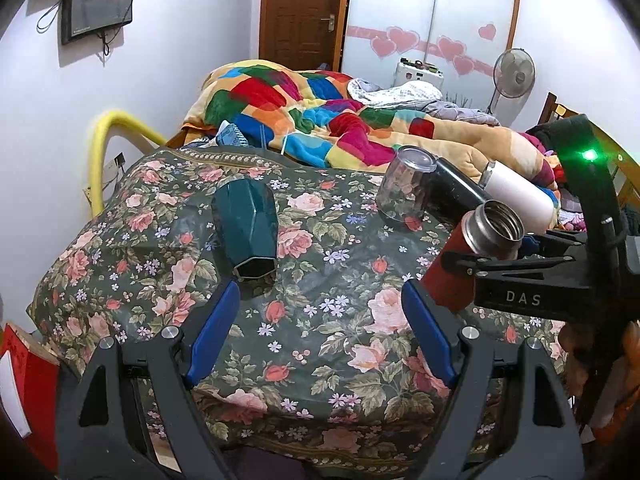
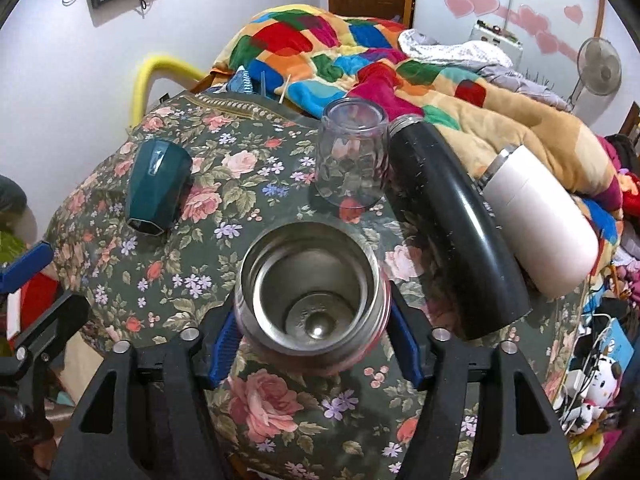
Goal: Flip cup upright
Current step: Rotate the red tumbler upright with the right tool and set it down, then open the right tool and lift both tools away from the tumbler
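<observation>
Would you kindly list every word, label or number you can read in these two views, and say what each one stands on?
"DAS": pale capitals on the black body of the right gripper, seen from the left wrist view; it grips the red flask.
Wall screen: a faint line along its lower edge, too small to read.
Wardrobe door: a small sticker near the top, too blurred to read.
Nothing legible on the cups or flasks.

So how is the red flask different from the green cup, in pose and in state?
The red flask is held between the fingers of the right hand-held gripper, mouth up; the green cup lies on its side on the floral cloth, ungripped. The red flask is round with a steel inside; the green cup is faceted, with an angular mouth. Both are open, without lids.
</observation>
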A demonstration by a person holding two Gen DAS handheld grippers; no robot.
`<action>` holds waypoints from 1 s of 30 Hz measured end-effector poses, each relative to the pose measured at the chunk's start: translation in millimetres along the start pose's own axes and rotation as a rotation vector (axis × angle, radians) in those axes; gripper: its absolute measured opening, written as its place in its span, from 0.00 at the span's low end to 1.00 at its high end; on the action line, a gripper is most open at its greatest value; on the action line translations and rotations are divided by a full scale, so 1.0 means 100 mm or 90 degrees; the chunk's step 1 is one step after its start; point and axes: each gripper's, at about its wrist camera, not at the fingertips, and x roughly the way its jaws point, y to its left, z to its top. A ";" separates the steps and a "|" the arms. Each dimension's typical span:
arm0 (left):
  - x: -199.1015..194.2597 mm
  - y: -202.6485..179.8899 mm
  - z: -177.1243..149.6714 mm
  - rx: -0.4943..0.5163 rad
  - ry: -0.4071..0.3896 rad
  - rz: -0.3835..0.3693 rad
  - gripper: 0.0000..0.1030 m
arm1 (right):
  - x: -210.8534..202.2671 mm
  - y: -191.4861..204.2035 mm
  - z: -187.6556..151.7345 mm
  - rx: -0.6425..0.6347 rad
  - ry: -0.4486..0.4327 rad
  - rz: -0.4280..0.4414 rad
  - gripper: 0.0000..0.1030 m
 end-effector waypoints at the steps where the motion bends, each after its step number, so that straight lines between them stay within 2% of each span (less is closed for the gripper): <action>1: -0.01 0.00 0.00 0.000 0.000 0.000 0.80 | 0.00 0.00 0.00 -0.002 0.002 -0.001 0.67; 8: -0.17 -0.06 0.05 0.008 -0.014 -0.006 0.80 | -0.28 -0.01 -0.09 -0.003 -0.022 0.002 0.67; 12: -0.38 -0.15 0.12 0.015 -0.042 -0.018 0.80 | -0.69 -0.04 -0.18 0.010 -0.074 0.012 0.67; 16: -0.70 -0.28 0.21 0.025 -0.081 -0.038 0.80 | -1.25 -0.08 -0.31 0.016 -0.158 0.008 0.67; 20: -1.10 -0.42 0.30 0.038 -0.139 -0.062 0.81 | -1.94 -0.09 -0.47 0.021 -0.273 -0.012 0.67; 25: -1.73 -0.57 0.34 0.055 -0.238 -0.088 0.83 | -2.65 -0.07 -0.70 0.029 -0.402 -0.020 0.67; 30: -2.33 -0.68 0.28 0.068 -0.341 -0.086 0.88 | -3.11 0.04 -0.93 0.039 -0.499 -0.032 0.68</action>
